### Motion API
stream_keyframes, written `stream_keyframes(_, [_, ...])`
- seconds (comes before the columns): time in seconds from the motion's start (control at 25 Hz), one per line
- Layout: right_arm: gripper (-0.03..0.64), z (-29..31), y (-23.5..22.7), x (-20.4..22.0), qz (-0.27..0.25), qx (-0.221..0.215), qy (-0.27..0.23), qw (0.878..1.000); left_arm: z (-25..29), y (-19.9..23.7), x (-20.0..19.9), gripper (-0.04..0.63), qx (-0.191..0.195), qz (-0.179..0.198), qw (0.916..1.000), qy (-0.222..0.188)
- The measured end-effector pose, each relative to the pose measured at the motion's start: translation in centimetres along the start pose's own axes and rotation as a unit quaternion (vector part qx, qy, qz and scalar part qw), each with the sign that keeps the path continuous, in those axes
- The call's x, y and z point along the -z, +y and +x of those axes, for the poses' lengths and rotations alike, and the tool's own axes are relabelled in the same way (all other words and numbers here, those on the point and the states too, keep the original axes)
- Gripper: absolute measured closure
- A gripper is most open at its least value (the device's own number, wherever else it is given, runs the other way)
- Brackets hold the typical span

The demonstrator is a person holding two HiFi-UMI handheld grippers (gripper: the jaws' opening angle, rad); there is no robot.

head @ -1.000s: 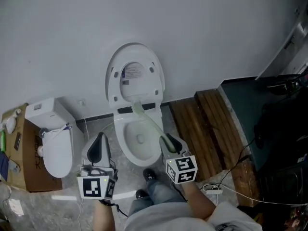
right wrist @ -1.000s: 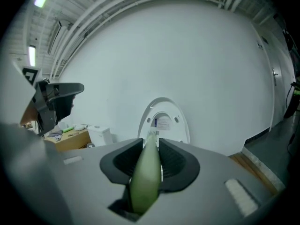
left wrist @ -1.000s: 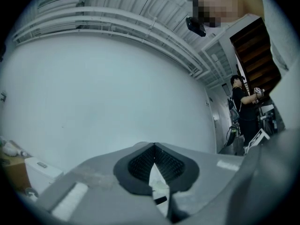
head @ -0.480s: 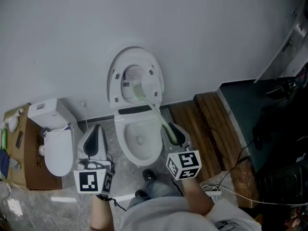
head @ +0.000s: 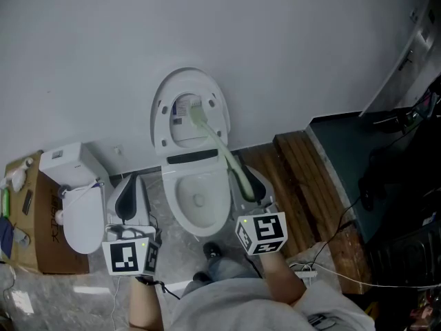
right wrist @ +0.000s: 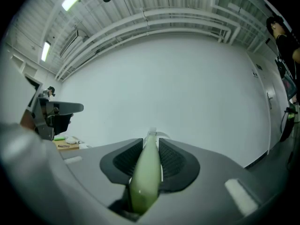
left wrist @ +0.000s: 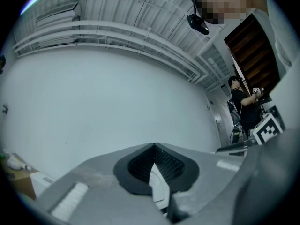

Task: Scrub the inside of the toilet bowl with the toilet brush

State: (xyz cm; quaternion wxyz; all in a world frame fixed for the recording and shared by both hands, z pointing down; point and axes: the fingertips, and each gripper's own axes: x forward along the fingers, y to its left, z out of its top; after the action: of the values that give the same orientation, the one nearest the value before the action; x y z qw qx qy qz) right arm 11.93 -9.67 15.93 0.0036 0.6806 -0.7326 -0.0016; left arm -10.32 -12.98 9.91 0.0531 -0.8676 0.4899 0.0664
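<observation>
A white toilet [head: 196, 202] stands against the wall with its lid [head: 189, 109] raised. My right gripper [head: 246, 183] is shut on the pale green handle of the toilet brush [head: 219, 147], at the bowl's right side. The brush slants up and away, and its head [head: 198, 112] is in front of the raised lid, well above the bowl. In the right gripper view the green handle [right wrist: 146, 172] sits clamped between the pads. My left gripper [head: 127, 197] hovers left of the bowl, shut on nothing; its pads [left wrist: 154, 165] meet.
A second, smaller white toilet [head: 77, 198] stands at the left beside a cardboard box [head: 31, 212]. Wooden planks [head: 296, 178] lie right of the toilet, with dark equipment [head: 393, 185] and cables beyond. The person's shoes [head: 210, 254] are just before the bowl.
The right gripper has lifted the brush: its head rose from the bowl's rear rim up in front of the raised lid. Both grippers shifted slightly away from me.
</observation>
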Motion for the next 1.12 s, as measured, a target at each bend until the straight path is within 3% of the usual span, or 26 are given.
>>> stream_keyframes(0.4, [0.512, -1.9, 0.3, -3.0, -0.026, 0.018, -0.04, 0.999, -1.2, -0.2, -0.1, 0.592, -0.003, 0.0, 1.0, 0.001])
stream_keyframes(1.12, [0.512, -5.1, 0.3, -4.7, -0.02, 0.049, -0.072, 0.996, -3.7, -1.1, -0.6, 0.592, 0.011, 0.0, 0.9999, -0.006])
